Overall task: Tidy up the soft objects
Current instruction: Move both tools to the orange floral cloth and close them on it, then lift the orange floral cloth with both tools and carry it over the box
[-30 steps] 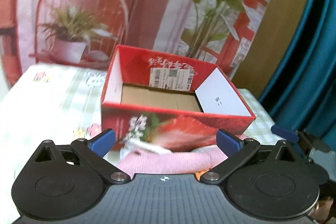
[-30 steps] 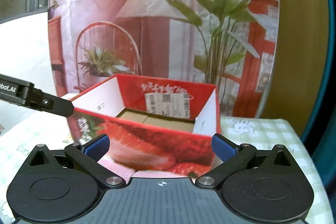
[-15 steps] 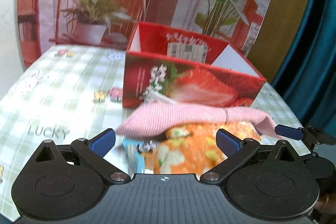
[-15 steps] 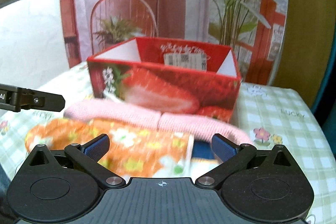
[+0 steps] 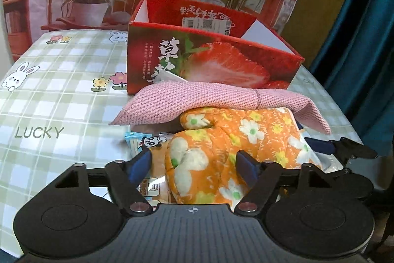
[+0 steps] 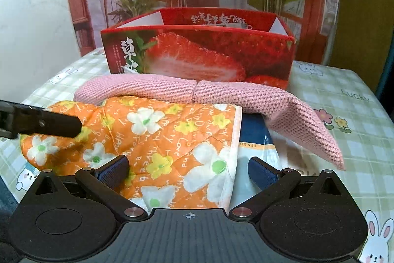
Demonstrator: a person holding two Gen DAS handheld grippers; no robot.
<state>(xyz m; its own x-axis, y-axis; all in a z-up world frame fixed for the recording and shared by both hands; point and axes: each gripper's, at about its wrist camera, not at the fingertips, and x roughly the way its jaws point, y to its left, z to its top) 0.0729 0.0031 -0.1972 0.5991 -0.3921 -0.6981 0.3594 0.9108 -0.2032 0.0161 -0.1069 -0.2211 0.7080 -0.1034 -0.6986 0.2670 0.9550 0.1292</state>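
Observation:
An orange floral quilted cloth (image 5: 221,139) (image 6: 160,134) lies on the table in front of a red strawberry box (image 5: 211,61) (image 6: 197,53). A pink knitted cloth (image 5: 197,100) (image 6: 221,93) is draped over its far edge. My left gripper (image 5: 193,166) straddles the cloth's left part and its jaws are closing. The right pad touches the fabric; a gap shows at the left pad. My right gripper (image 6: 188,170) stands open over the cloth's right edge. Each gripper's finger shows in the other's view, right gripper (image 5: 320,144), left gripper (image 6: 49,125).
A panda-print snack packet (image 5: 147,142) and a blue and white packet (image 6: 256,139) lie under the cloths. The green checked tablecloth (image 5: 61,90) (image 6: 357,127) runs out to both sides. A printed backdrop and a teal curtain (image 5: 364,41) stand behind the box.
Both grippers have come down from above the box to the cloths in front of it. The left jaws have narrowed around the orange cloth.

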